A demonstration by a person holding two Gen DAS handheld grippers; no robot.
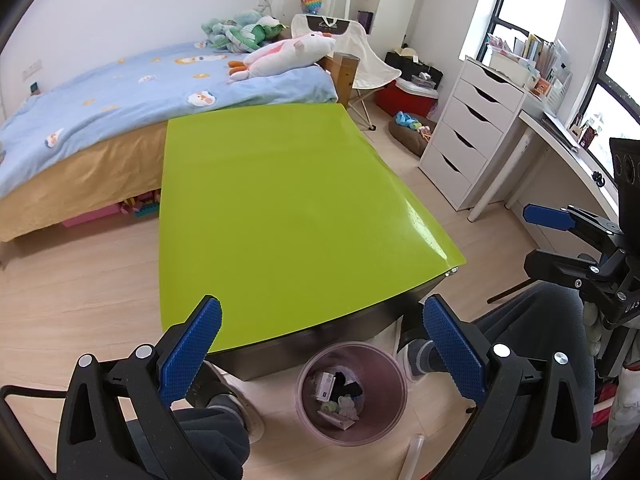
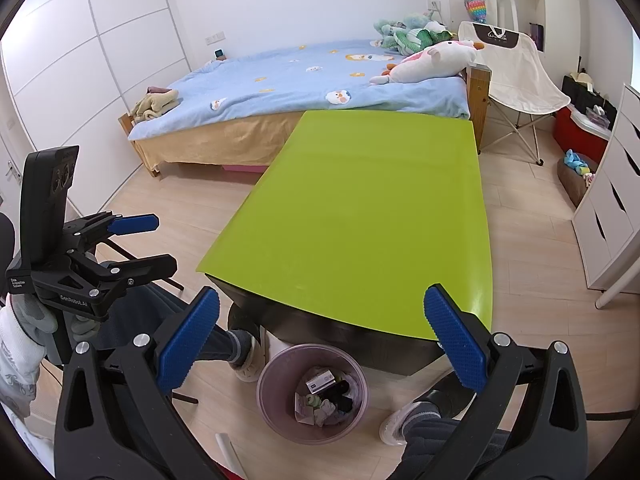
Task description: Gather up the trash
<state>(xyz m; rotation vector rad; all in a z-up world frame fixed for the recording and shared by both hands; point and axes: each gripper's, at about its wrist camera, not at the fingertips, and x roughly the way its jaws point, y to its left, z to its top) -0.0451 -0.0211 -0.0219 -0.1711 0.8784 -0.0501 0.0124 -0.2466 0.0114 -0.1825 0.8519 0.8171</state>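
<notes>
Left wrist view: my left gripper hangs spread and empty above the trash bin at 6 o'clock, beneath the green table, bare of litter. Right wrist view: right gripper likewise gapes empty; scraps sit inside the bin, so collecting looks finished.

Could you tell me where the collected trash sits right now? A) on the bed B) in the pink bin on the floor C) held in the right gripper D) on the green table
B: the pink bin holds wrappers and scraps, while the green table is bare.
</notes>
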